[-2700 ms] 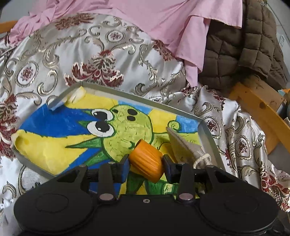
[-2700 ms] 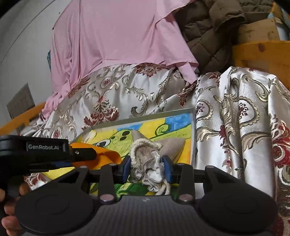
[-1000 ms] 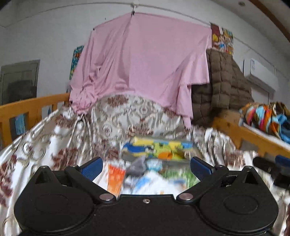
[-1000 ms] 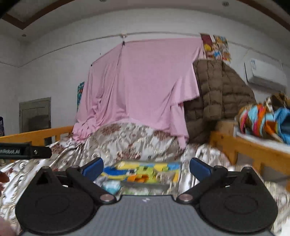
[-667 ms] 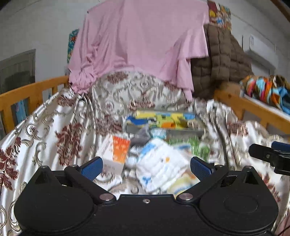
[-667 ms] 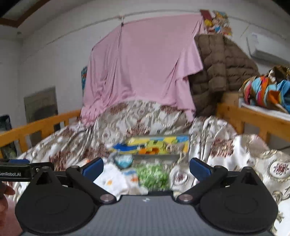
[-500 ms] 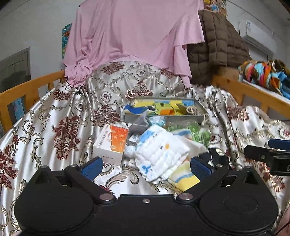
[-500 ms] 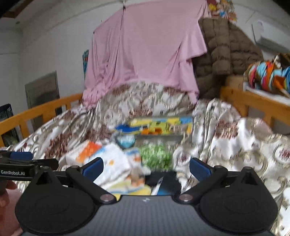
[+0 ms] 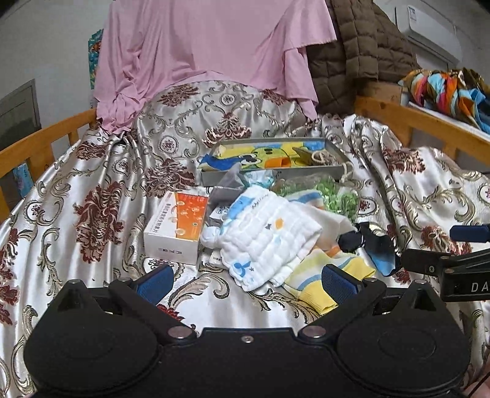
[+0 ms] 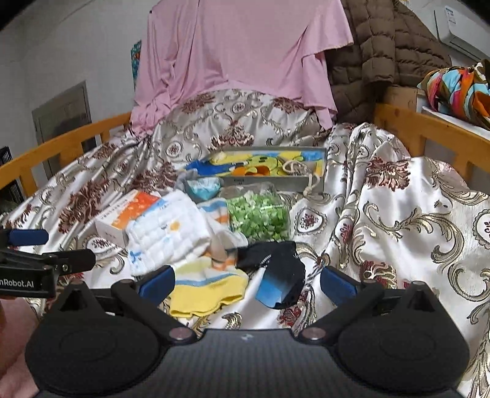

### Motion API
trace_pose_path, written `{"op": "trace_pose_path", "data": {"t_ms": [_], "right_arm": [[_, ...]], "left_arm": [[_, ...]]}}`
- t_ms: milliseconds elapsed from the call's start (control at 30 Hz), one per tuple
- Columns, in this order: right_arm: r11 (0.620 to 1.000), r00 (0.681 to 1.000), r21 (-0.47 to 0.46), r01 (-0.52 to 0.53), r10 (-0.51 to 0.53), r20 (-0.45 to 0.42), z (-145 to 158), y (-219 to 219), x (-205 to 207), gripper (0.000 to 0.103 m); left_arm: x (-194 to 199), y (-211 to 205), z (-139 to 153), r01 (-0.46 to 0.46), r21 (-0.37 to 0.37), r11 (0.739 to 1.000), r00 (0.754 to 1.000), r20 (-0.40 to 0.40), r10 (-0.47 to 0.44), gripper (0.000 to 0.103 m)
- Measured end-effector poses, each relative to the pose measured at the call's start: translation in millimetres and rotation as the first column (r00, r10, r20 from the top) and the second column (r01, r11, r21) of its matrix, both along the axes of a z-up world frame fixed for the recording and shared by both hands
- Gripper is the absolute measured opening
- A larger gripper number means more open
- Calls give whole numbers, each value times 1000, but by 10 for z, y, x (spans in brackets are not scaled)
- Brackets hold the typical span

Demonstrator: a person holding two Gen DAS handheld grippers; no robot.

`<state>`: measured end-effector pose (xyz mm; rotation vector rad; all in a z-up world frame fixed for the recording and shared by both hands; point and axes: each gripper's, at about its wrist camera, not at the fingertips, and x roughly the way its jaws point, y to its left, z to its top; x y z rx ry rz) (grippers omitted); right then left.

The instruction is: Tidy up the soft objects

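Just before the released, empty right claw (image 10: 246, 283), a limp, light dark sock (image 10: 277, 275) was seen on the bed, judged best pinched at its bunched middle, while farther off the tray (image 10: 269, 181) was found already holding other soft pieces.

You're facing a wood-railed bed against a pale wall.
A patterned satin bedspread (image 9: 92, 189) covers it; a pink sheet (image 9: 208, 43) and brown quilted coat (image 9: 361, 46) hang behind, an air conditioner (image 10: 462, 27) upper right.
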<state>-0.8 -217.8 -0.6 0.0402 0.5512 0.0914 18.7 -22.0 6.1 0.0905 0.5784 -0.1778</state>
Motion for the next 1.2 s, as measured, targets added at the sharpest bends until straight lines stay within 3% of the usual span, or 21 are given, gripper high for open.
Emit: {"op": "trace_pose_path", "data": {"t_ms": [300, 667, 833, 1000, 1200], "right_arm": [[997, 1000, -79, -20, 18, -19, -57, 26, 215, 103], [993, 998, -99, -58, 56, -23, -100, -33, 465, 103], [986, 995, -131, -99, 98, -17, -108, -38, 595, 103], [982, 986, -94, -166, 163, -39, -160, -103, 771, 103], [965, 970, -105, -240, 242, -2, -199, -87, 906, 98]], "left_arm": [[191, -36, -99, -17, 21, 1000, 1000, 21, 16, 102], [487, -16, -144, -12, 36, 999, 997, 79, 9, 102], [602, -57, -201, 31, 57, 998, 996, 77, -35, 102], [752, -119, -295, 80, 78, 994, 993, 76, -86, 102], [962, -212, -405, 134, 87, 987, 988, 67, -140, 98]]}}
